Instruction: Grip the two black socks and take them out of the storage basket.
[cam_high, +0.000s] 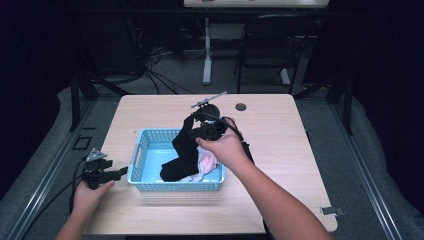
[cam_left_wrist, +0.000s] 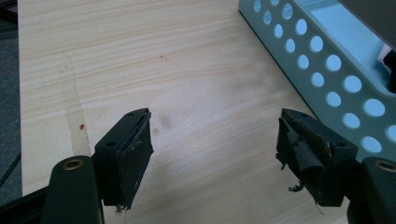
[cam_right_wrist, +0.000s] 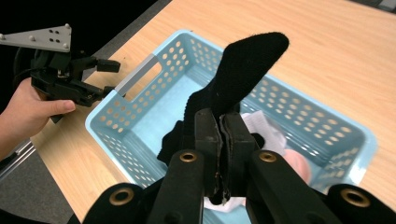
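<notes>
Light wood is the material of the rectangular table (cam_high: 280, 150), and a pale blue plastic basket with round holes in its walls (cam_high: 142, 150) stands on its near left part. The right gripper (cam_right_wrist: 220, 133) is above the middle of this basket, and its jaws are clenched on a long black sock (cam_high: 184, 150). The sock hangs down from the jaws, and its lower end lies on the basket floor, on the right side. One end of the sock stands up above the jaws in the right gripper view. Under the sock lie white and pink pieces of cloth (cam_high: 207, 162), in the right part of the basket; what they are I cannot tell.

The left gripper (cam_high: 117, 172) is held low at the near left edge of the table, just beside the left wall of the basket but not touching it. Its jaws are wide apart and hold nothing, and bare wood is between them. A torn black pad (cam_left_wrist: 301, 149) is on one jaw.
</notes>
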